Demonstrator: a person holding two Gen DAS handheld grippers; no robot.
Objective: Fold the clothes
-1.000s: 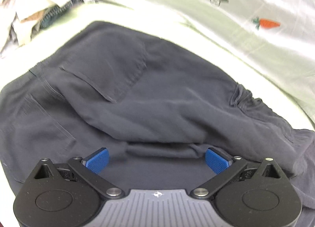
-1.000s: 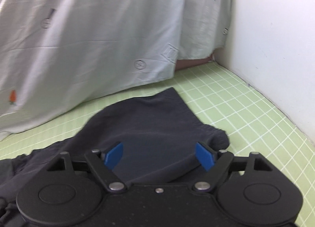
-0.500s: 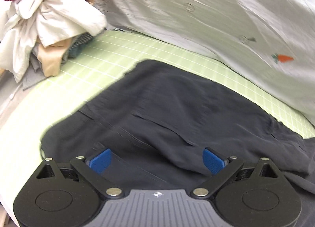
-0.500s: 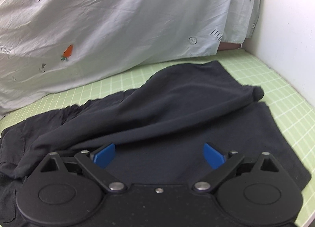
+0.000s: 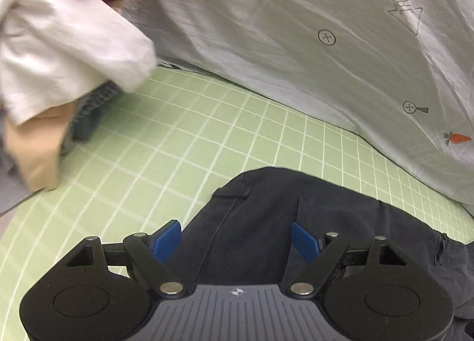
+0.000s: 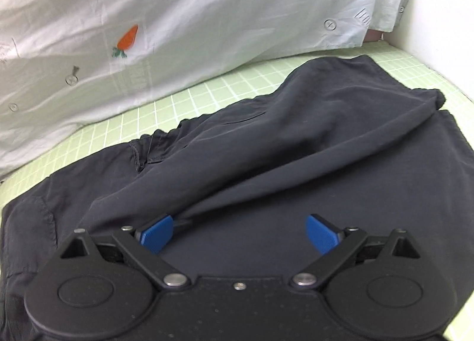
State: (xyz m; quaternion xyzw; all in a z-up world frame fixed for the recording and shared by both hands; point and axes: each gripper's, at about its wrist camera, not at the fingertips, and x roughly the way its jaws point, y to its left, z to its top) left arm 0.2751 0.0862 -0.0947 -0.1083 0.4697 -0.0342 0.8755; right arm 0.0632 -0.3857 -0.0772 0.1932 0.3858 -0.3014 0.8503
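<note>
Dark navy shorts (image 6: 296, 163) lie folded over on the green grid mat (image 6: 183, 104), with a raised fold running across them. My right gripper (image 6: 239, 233) is open, its blue pads over the near flat part of the shorts, holding nothing. In the left wrist view the waistband corner of the shorts (image 5: 266, 207) lies on the mat (image 5: 177, 148). My left gripper (image 5: 235, 240) is open above that corner, empty.
A pale sheet with carrot prints (image 5: 296, 45) hangs along the back; it also shows in the right wrist view (image 6: 177, 30). A pile of clothes, white, tan and red (image 5: 59, 59), sits at the left. A white wall (image 6: 444, 15) stands at the right.
Both grippers have drawn back from the shorts. The left one swung left to the waistband corner, nearer the clothes pile. The right view now takes in the whole folded shorts.
</note>
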